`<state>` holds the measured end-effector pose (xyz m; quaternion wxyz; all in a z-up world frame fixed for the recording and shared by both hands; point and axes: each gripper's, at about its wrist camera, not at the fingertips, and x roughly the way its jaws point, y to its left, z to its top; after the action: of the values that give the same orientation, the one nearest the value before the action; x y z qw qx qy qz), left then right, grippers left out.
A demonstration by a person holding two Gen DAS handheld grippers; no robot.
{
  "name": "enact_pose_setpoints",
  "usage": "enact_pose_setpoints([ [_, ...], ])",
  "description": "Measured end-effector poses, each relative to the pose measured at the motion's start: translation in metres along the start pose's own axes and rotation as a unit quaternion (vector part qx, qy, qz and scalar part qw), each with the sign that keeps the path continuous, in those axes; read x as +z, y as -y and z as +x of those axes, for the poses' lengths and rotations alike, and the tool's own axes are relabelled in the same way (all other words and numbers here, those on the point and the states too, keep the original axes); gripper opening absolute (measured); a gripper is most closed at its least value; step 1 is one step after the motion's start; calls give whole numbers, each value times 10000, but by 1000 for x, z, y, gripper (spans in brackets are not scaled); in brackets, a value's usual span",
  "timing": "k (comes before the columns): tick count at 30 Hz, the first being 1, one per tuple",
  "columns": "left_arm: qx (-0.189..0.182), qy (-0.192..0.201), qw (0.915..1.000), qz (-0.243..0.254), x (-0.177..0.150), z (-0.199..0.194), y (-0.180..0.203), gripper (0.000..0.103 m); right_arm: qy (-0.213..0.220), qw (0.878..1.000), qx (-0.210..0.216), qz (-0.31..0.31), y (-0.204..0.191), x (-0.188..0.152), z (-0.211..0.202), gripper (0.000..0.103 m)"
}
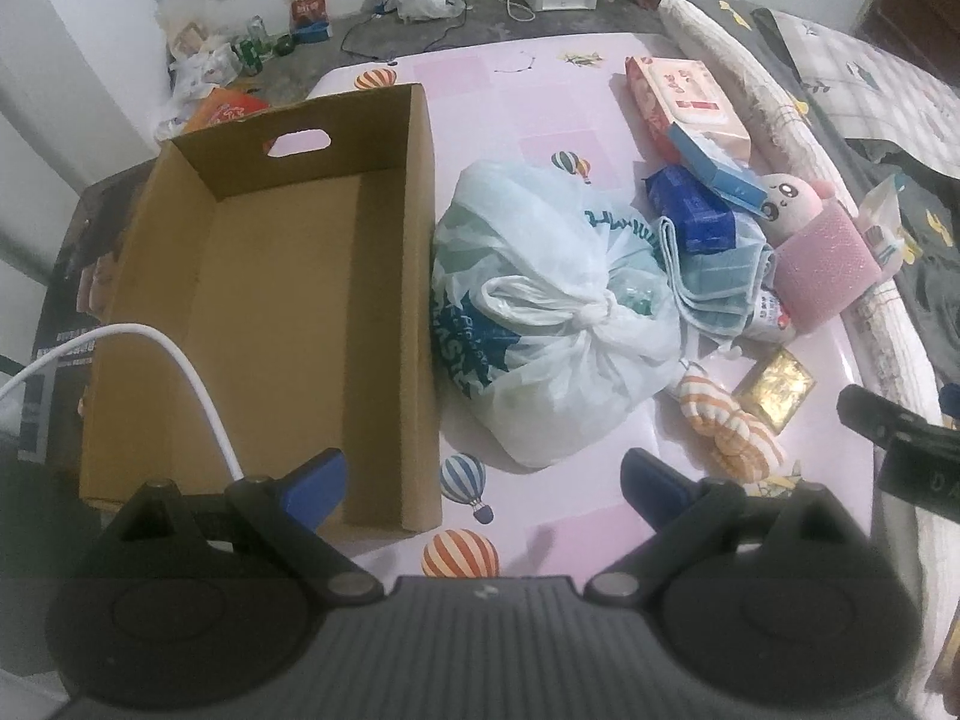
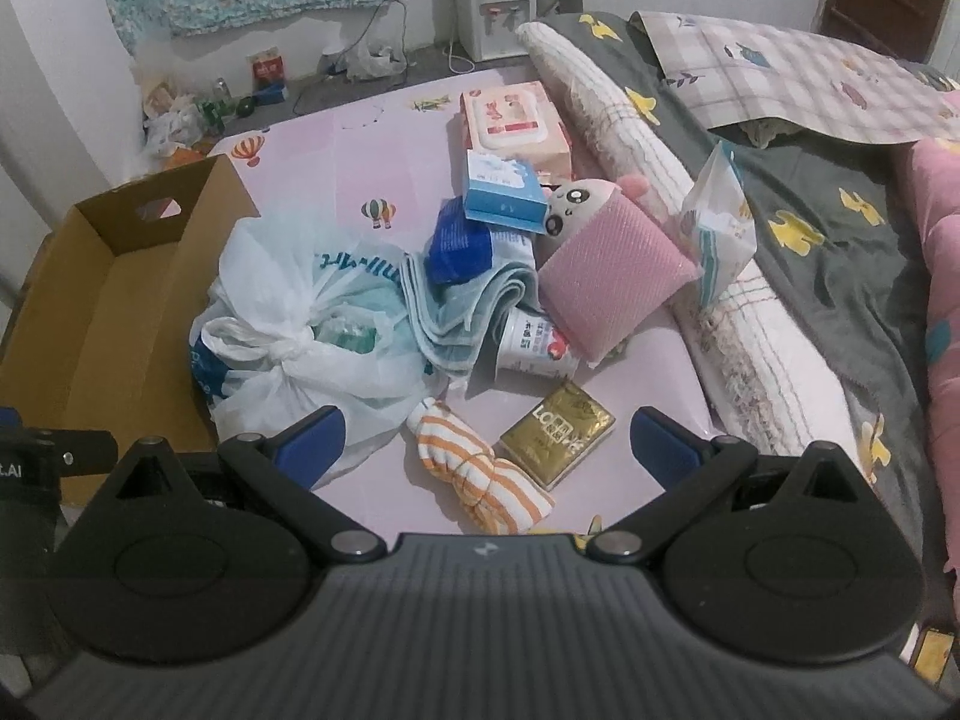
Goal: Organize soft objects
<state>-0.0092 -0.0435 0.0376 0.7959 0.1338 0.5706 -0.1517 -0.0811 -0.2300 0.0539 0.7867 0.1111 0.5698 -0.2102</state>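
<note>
orange-striped sock, pink sponge, brown box

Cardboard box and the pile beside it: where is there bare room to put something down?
The cardboard box is empty inside. Bare pink sheet lies beyond the tied plastic bag, left of the wipes pack. The right side is crowded: towel, pink sponge, plush, striped sock, gold packet.

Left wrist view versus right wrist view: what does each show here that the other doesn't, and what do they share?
Only the left wrist view shows the cardboard box's whole bare floor and a white cable over it. Only the right wrist view shows the white cup lying plainly on its side and the pink quilt at far right. Both show the knotted plastic bag, striped cloth, gold packet, pink plush, and each view's own gripper open and empty.
</note>
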Motion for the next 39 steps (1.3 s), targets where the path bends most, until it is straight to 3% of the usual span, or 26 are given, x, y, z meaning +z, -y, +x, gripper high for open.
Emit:
enact_pose_setpoints([
  [39,45,-143,9999,-65,-4,9,0,98,-326,9988,98,-362,-12,1,19,102],
])
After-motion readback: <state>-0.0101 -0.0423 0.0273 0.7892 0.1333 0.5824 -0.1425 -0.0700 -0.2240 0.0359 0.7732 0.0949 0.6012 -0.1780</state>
